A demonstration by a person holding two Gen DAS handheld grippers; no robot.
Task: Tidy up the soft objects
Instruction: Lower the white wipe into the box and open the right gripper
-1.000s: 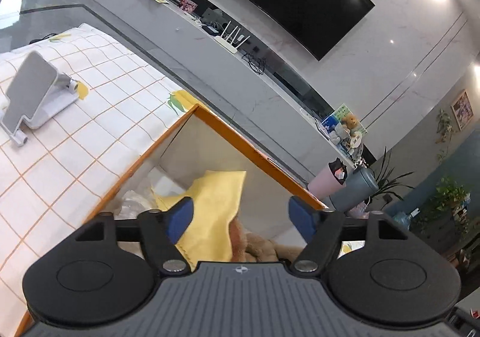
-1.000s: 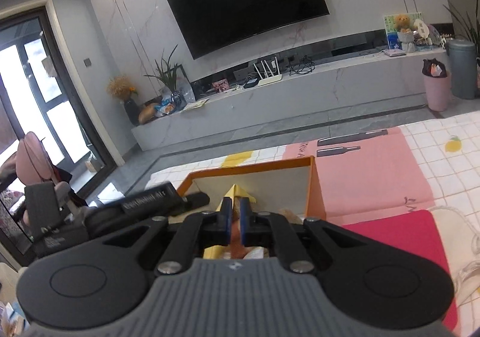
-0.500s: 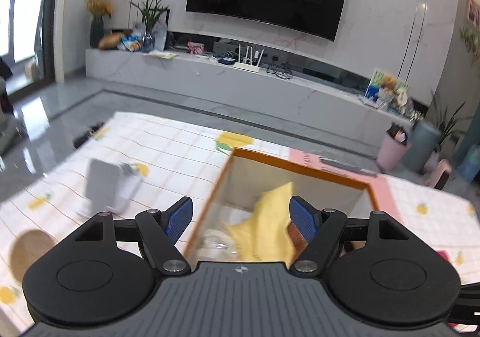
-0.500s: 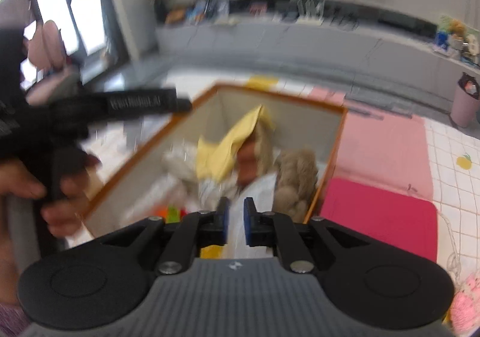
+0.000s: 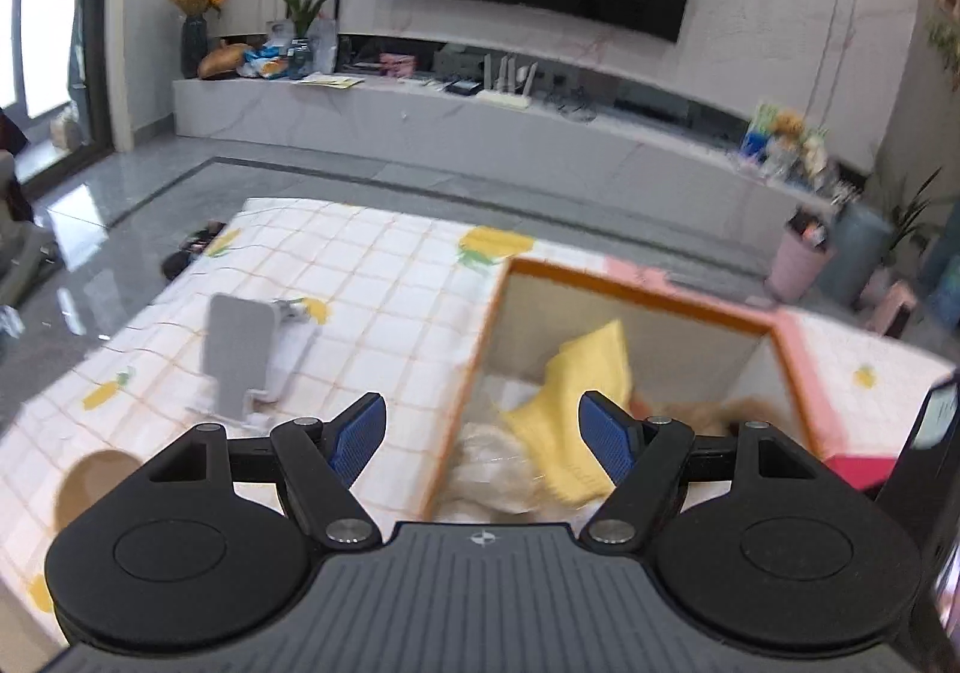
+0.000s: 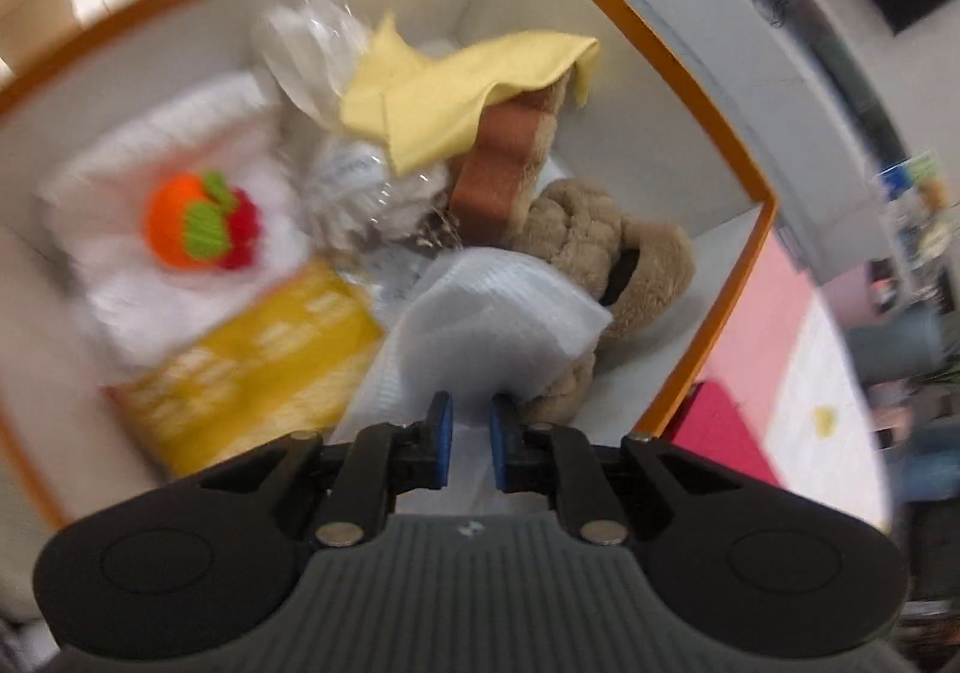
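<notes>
The orange-rimmed box (image 6: 708, 91) holds a brown teddy bear (image 6: 600, 229), a yellow cloth (image 6: 456, 91), an orange and red knitted toy (image 6: 198, 220), a yellow packet (image 6: 258, 367) and a clear bag (image 6: 312, 43). My right gripper (image 6: 470, 427) points steeply down into it. Its jaws stand a narrow gap apart, pinching the near end of a white cloth (image 6: 498, 313) that drapes over the bear. My left gripper (image 5: 483, 433) hangs open and empty above the left rim of the box (image 5: 630, 286). The yellow cloth (image 5: 576, 391) lies beyond its right pad.
A grey phone stand (image 5: 234, 355) and a round wooden disc (image 5: 90, 487) lie on the checked tablecloth left of the box. A red mat (image 6: 714, 427) and a pink mat lie to its right. A low TV bench stands across the floor.
My right gripper has tipped from facing the room to looking down into the box, with the white cloth now over the bear. My left gripper has rolled level and risen a little.
</notes>
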